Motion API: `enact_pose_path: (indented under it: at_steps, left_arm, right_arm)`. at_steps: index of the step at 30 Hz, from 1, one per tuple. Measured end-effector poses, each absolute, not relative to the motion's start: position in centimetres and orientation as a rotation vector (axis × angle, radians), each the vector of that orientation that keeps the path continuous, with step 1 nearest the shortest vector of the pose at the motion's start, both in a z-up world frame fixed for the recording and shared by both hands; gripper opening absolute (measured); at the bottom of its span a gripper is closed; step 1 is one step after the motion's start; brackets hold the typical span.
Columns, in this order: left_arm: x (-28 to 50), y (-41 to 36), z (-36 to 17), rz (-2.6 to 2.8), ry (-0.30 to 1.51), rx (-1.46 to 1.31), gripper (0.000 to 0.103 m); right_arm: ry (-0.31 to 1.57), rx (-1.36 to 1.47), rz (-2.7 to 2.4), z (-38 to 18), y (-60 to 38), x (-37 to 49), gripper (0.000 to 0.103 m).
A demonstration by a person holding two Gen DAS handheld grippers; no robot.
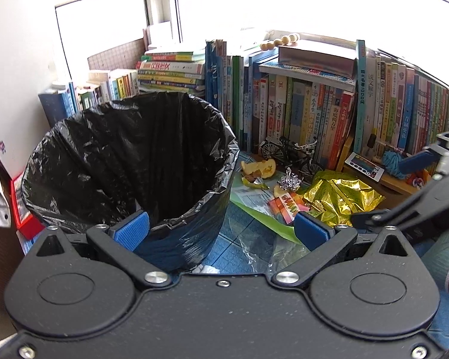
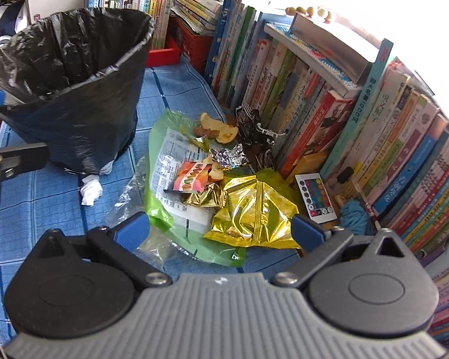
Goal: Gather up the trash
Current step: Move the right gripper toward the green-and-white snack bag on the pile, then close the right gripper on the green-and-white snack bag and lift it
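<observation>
both claws wide, holding nothing: left gripper faces the near rim of the bin, right gripper hangs over the trash. ahead of right: green bag, gold pouch, snack wrapper, foil ball, apple core.

Blue checked cloth — bearing lined bin, green bag, crumpled tissue, clear plastic.

Home study: kids' books by window
</observation>
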State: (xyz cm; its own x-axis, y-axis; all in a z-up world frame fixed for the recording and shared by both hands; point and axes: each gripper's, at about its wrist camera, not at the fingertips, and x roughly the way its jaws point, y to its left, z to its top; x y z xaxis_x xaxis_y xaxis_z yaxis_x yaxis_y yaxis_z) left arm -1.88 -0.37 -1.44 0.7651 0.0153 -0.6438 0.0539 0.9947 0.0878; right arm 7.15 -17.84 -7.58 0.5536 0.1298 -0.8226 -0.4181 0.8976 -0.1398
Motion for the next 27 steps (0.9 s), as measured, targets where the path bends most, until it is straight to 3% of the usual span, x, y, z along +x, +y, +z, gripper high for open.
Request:
enact_pose_path:
  at_steps: [8,20,27]
  left_arm:
    - [-2.9,-2.0,-2.6,-0.044,0.667,0.193,0.103]
    - [-3.6,-1.5,-4.2,-0.127,0.720,0.125,0.099]
    - [-3.2,-1.3,-6.6,-0.119,0.790,0.145,0.091]
  right_arm:
    - [1.043,-0.225,0.377,-10.9,-17.2,9.9,0.098]
    - [1.153,-0.128,0.492,-13.5,-14.3,11.9,0.061]
    - [1.180,-0.147,0.554,-13.8,-12.5,11.8,0.060]
